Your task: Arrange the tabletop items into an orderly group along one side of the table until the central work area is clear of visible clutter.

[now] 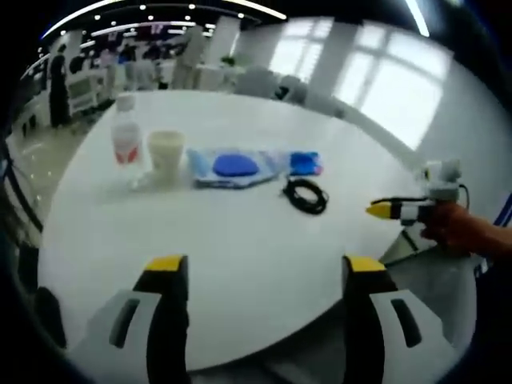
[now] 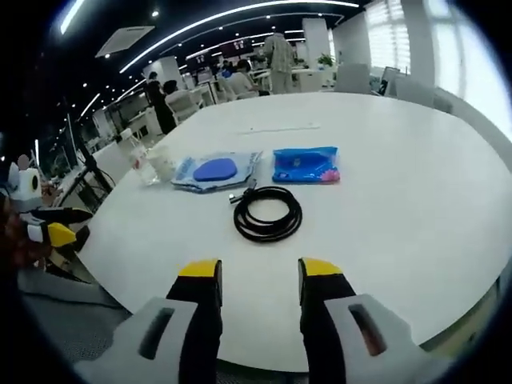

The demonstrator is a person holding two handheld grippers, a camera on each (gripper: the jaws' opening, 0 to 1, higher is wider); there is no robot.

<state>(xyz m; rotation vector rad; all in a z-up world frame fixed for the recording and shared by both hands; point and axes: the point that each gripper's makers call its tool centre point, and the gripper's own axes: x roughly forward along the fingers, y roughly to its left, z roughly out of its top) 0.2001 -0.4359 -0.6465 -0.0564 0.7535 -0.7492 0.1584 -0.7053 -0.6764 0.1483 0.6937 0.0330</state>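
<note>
I count one white table [image 2: 400, 176], one plastic bottle [image 1: 126, 142], one white cup [image 1: 166, 152], one clear bag holding a blue item [image 2: 214, 170], one blue packet [image 2: 306, 165], one coiled black cable [image 2: 267, 214]

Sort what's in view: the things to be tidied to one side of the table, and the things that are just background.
To tidy:
bottle
cup
clear bag with blue pad
blue pack
cable

Background:
table
chairs
people
desks

Bottle [image 2: 142, 166] and cup [image 2: 162, 162] too small/blurred in right gripper view; bg people [image 2: 162, 102] indistinct.
</note>
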